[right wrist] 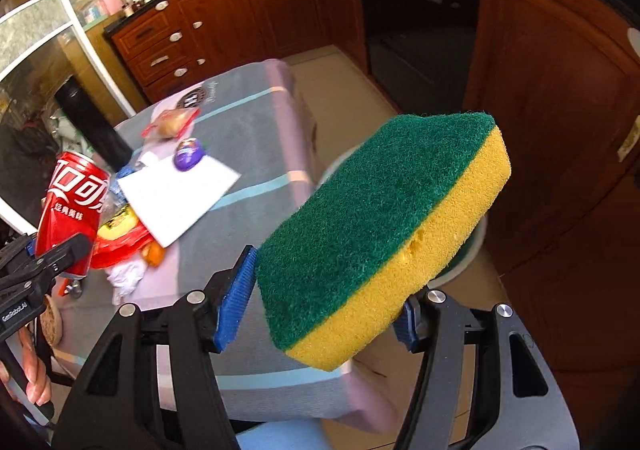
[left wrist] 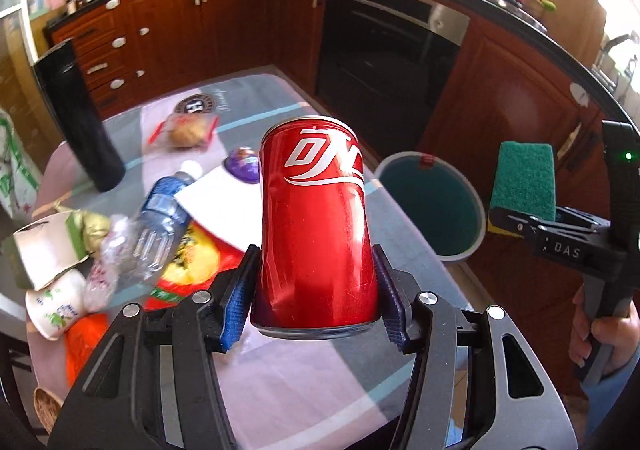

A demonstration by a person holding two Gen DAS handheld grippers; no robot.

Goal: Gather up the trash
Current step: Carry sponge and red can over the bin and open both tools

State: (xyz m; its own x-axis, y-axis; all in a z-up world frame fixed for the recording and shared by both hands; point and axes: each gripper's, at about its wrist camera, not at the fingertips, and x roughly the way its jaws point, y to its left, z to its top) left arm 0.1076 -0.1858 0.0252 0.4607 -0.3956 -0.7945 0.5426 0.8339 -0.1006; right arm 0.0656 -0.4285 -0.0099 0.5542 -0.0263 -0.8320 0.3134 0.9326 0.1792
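Note:
My left gripper (left wrist: 316,290) is shut on a red cola can (left wrist: 316,218) and holds it upright above the table; the can also shows in the right wrist view (right wrist: 72,206). My right gripper (right wrist: 324,298) is shut on a green and yellow sponge (right wrist: 380,226), held in the air right of the table, over a grey bin with a green liner (left wrist: 436,202). The sponge shows in the left wrist view (left wrist: 524,180). The bin is mostly hidden behind the sponge in the right wrist view.
The table (left wrist: 304,382) holds a crushed water bottle (left wrist: 160,218), white sheet (right wrist: 176,198), purple wrapper (left wrist: 243,164), bagged bread (left wrist: 186,128), tall black flask (left wrist: 78,118), paper cup (left wrist: 56,306) and red-yellow snack bag (left wrist: 196,262). Wooden cabinets (left wrist: 224,18) and an oven (left wrist: 384,50) stand behind.

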